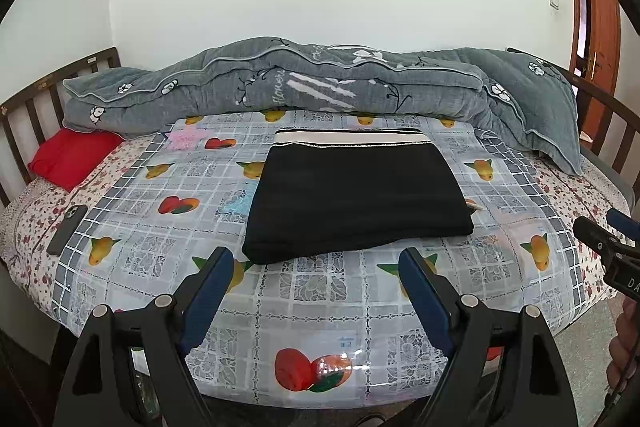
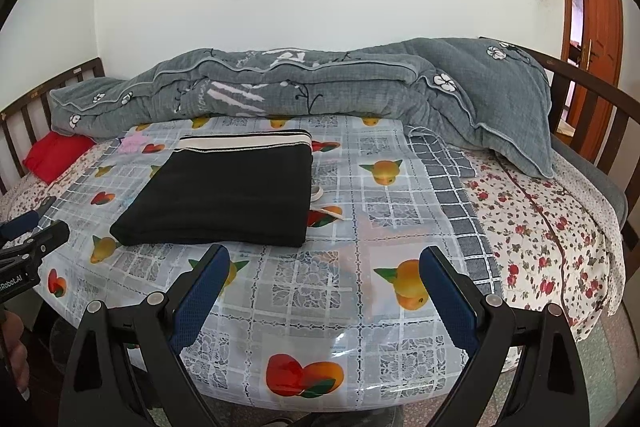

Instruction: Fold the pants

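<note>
The black pants lie folded into a flat rectangle on the fruit-print plastic cover, white-striped waistband at the far edge. They also show in the right wrist view, left of centre. My left gripper is open and empty, held just short of the pants' near edge. My right gripper is open and empty, over the cover to the right of the pants. The right gripper also shows at the right edge of the left wrist view. The left gripper shows at the left edge of the right wrist view.
A grey quilt is bunched along the far side of the bed. A red pillow and a dark phone lie at the left. Wooden rails edge the bed. A brown door stands at the right.
</note>
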The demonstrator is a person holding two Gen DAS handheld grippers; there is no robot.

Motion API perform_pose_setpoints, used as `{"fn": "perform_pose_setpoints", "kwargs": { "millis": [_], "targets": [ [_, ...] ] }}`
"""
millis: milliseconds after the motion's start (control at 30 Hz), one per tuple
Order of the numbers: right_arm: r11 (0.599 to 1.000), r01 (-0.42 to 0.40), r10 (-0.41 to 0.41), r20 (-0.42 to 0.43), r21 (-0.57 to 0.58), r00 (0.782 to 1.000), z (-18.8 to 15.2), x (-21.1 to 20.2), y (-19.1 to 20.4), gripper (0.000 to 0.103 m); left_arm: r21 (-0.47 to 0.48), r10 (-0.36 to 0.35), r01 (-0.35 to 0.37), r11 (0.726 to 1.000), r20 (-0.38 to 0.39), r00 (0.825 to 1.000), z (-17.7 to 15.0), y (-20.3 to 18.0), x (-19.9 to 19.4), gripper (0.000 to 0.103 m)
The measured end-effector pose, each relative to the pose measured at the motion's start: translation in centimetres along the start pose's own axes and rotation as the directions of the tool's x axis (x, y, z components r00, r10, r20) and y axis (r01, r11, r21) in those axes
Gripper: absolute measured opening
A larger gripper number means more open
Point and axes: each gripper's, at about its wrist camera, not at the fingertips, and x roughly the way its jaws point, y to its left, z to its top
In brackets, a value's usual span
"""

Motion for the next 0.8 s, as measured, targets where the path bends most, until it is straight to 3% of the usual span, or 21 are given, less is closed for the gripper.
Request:
{"fn": "perform_pose_setpoints", "kwargs": {
  "millis": [800],
  "targets": [
    [1.0, 0.008, -0.008, 0.019, -0.004, 1.0, 0.2, -1.0, 0.8, 0.094, -0.005, 0.001, -0.001, 1.0, 0.002, 1.0, 0.1, 0.4, -0.2, 0.084]
  ]
}}
